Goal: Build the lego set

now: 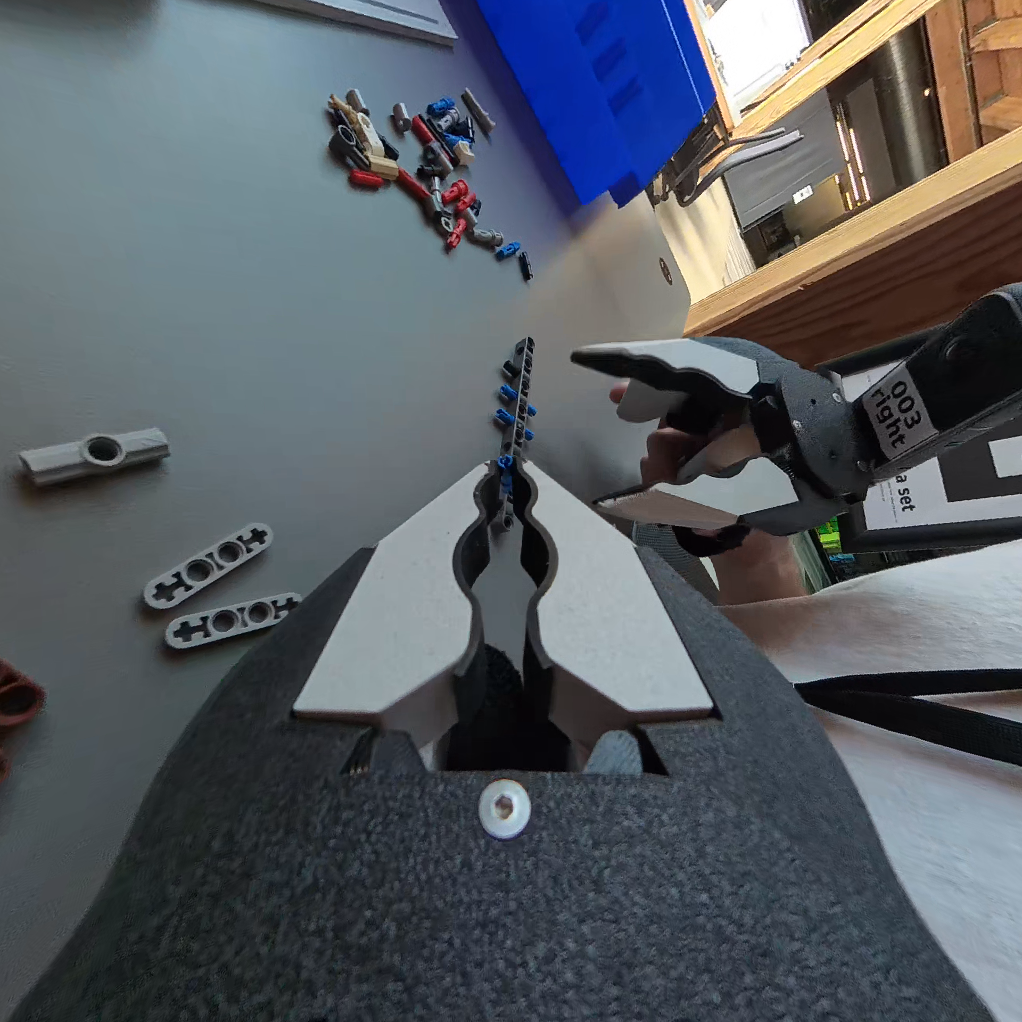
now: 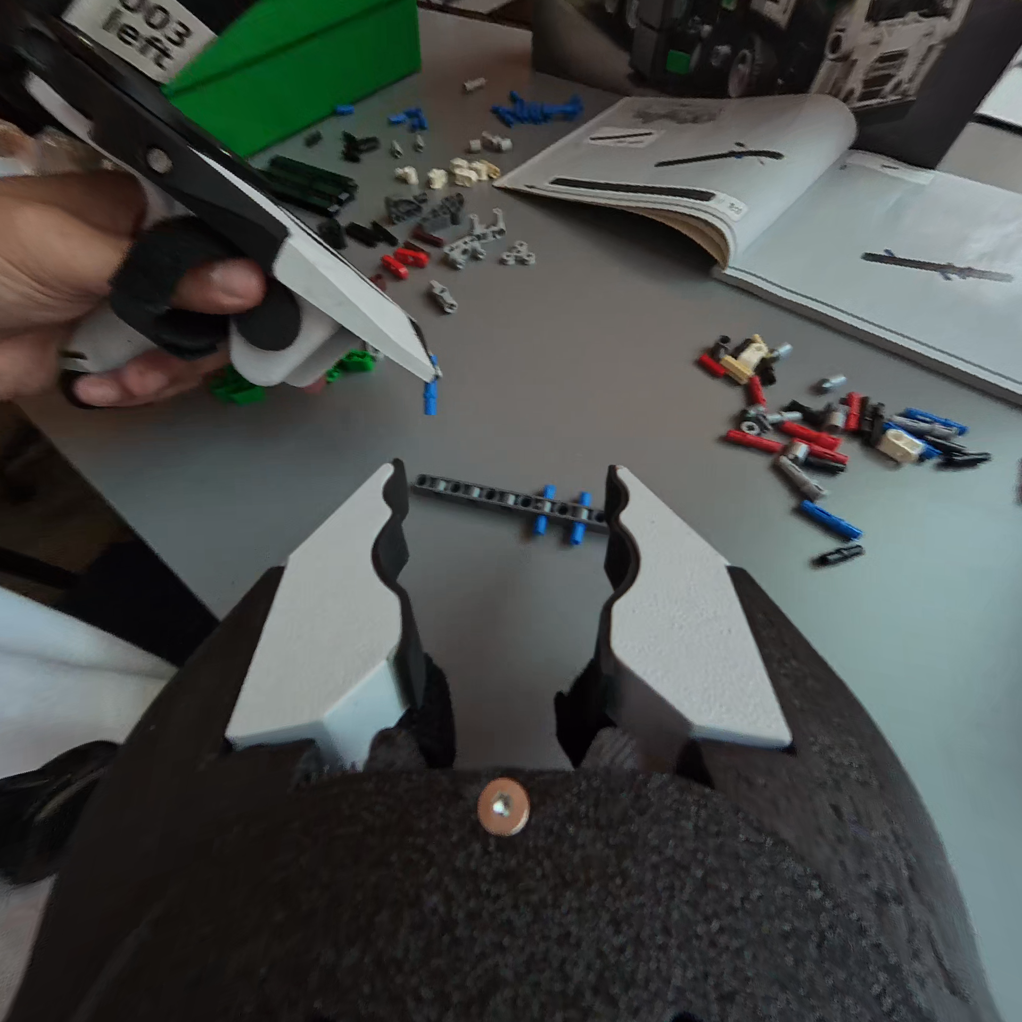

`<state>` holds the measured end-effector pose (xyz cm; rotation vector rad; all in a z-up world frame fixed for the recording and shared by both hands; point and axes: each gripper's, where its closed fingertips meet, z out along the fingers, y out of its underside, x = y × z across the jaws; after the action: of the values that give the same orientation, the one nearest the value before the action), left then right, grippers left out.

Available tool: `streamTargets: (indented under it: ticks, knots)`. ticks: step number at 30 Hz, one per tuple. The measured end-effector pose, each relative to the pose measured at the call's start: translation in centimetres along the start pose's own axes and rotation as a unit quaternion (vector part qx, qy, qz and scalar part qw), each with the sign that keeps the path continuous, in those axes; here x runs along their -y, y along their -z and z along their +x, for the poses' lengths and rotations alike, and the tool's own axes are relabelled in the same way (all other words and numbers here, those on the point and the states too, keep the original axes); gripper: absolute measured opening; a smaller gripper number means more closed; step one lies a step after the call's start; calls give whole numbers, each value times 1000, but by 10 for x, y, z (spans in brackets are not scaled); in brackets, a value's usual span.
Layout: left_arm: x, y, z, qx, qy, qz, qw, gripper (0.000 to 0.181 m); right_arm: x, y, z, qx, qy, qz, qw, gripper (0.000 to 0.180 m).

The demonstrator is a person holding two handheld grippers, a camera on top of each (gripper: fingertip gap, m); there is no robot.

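Jaws of the left gripper are pinched nearly together on a small blue plastic connector pin, which hangs from their tips above the grey desk. Jaws of the right gripper stand wide apart and hold nothing. Just ahead of them the long dark-grey perforated lego beam lies flat on the desk, its long axis crosswise to the right gripper and running straight away from the left one. Blue pins already sit in its right-hand holes. The right gripper is nearer; the pin hovers beyond the beam's bare left end. Farther off lie loose parts and an open instruction booklet. Both grippers carry printed labels, left unread.
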<state>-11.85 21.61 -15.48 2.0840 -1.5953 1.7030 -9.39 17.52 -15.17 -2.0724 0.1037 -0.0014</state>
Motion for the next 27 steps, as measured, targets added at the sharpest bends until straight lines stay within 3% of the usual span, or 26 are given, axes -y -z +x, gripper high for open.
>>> streamTargets:
  ticks: [1, 3, 6, 10, 27]
  knots:
    - [0, -1, -2, 5, 1, -3, 1000, 3, -4, 0, 10, -27, 7, -6, 1000, 83]
    - [-1, -6, -5, 12, 0, -7, 1000, 3, -14, -4, 21, -49, -14, -26, 998, 108]
    - [-4, -12, -10, 21, 1, -17, 1000, 3, -32, -15, 19, -57, -42, -105, 992, 123]
    - [-10, -17, -12, 23, 12, -31, 999, 3, -39, -23, 17, -85, -26, -137, 987, 124]
    - [-17, -37, -4, 16, 67, -79, 994, 3, -36, -29, 16, -67, -19, -137, 988, 123]
